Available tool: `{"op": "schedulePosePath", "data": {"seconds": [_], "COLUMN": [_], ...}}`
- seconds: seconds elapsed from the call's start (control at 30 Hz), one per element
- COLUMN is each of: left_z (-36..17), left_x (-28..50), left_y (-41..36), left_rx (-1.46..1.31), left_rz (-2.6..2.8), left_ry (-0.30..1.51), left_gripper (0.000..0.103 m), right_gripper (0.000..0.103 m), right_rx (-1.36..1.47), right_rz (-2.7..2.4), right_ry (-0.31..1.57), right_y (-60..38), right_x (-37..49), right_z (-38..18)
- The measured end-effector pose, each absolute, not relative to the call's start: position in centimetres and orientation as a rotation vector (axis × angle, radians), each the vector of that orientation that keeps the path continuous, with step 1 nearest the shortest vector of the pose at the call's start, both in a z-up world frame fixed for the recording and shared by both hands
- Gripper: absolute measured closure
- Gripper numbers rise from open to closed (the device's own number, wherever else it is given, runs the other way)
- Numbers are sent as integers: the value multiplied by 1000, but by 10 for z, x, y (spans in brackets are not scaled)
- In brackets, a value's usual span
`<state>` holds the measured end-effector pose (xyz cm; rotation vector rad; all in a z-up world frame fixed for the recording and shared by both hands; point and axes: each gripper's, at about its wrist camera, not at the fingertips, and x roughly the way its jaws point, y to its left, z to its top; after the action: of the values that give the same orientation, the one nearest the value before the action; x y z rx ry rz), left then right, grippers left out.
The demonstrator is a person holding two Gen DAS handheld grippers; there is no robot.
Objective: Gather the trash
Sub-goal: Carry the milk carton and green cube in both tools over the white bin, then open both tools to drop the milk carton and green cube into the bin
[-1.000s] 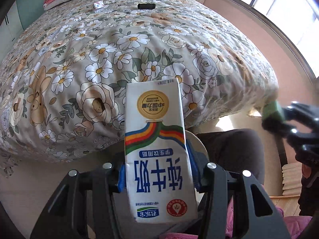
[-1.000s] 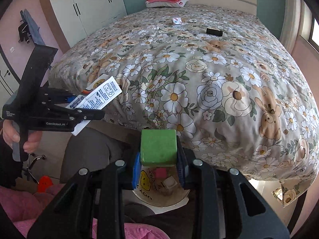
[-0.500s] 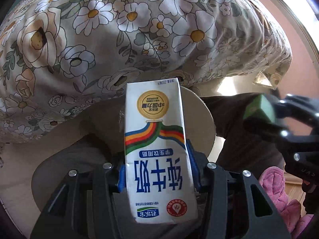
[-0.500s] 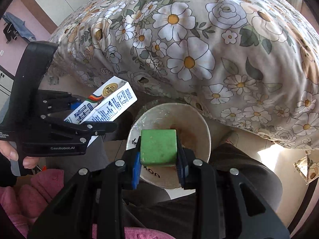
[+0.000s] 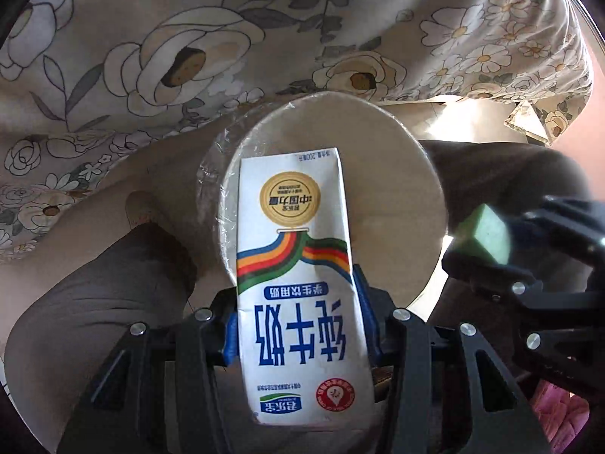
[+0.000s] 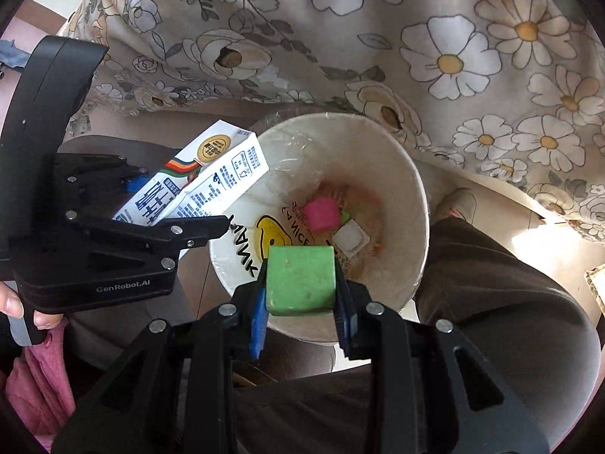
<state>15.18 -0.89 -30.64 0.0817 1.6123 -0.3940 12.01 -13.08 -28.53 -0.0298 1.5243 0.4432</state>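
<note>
Left tongs (image 5: 298,325) clenched on the milk carton (image 5: 298,283), blue pads against both of its sides, print upside down in the left wrist view. Right tongs (image 6: 300,302) clenched on a green block (image 6: 300,280).

From the right wrist view, the left tongs (image 6: 181,204) hold the carton (image 6: 193,181) tilted, its top end over the left rim of the paper bucket (image 6: 412,196). Cannot tell whether carton touches the rim. The green block sits over the bucket's near rim.

Bucket is white, clear liner crinkled over the rim, printed lettering and a yellow smiley on the near wall. Inside: pink block (image 6: 321,213), a white square piece (image 6: 351,238) just beside it, a sliver of something green between them, reddish stains on the bottom.

In the left wrist view the bucket (image 5: 397,174) shows side-on behind the carton; the right tongs (image 5: 487,242) with the green block (image 5: 484,234) are at the right edge.

Bucket stands between the person's legs in dark trousers (image 6: 503,302). Floral bedspread (image 6: 378,38) hangs just behind it. A hand (image 6: 15,306) grips the left handle; pink fabric (image 6: 41,378) below it.
</note>
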Motion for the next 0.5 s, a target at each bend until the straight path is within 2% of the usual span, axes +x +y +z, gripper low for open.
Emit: {"op": "schedulePosePath", "data": {"seconds": [0.5], "left_z": [-376], "left_x": [178], "left_y": [-20], "left_rx": [-10], "left_rz": [-392], "left_ry": [1742], "left_gripper": [52], "right_gripper": [72], "right_rx": [20], "right_rz": [378], "right_ry": [1715], "right_y": [-133], "right_x": [132], "right_z": [-355]}}
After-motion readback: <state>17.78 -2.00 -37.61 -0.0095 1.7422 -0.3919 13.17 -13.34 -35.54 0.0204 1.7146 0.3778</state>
